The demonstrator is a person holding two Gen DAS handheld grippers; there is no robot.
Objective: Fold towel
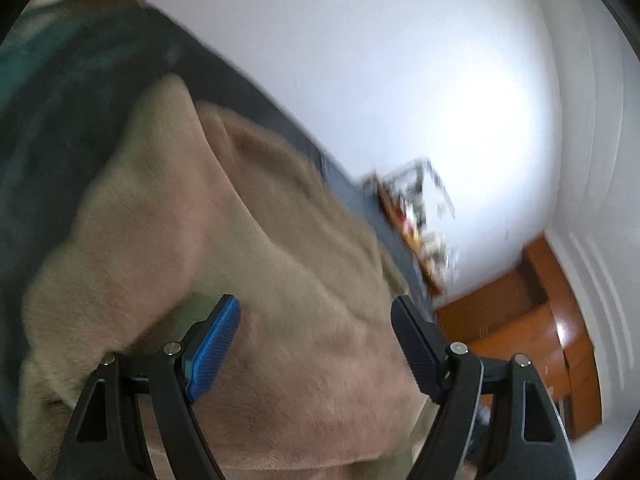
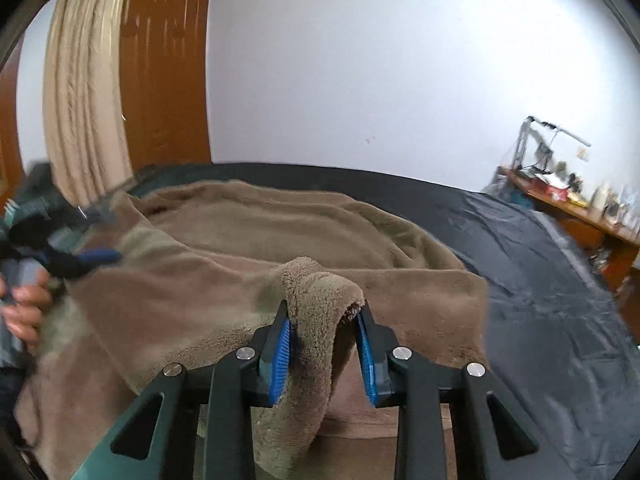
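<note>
Right gripper (image 2: pixel 322 350), black with blue pads, pinches a raised fold of the plush brown towel (image 2: pixel 248 232). Towel lies spread on the dark-sheeted bed (image 2: pixel 540 280). Left gripper (image 1: pixel 316 344) hovers unclenched over the towel, holding nothing.

a dark bedsheet (image 2: pixel 540 280), a cluttered wooden desk (image 2: pixel 576 216), a wooden door (image 2: pixel 168 72), a white wall (image 2: pixel 360 60).

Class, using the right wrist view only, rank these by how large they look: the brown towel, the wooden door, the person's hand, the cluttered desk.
Largest to smallest:
1. brown towel
2. wooden door
3. cluttered desk
4. hand, partly cut off and nearer, so its rank against the desk is unsure.
</note>
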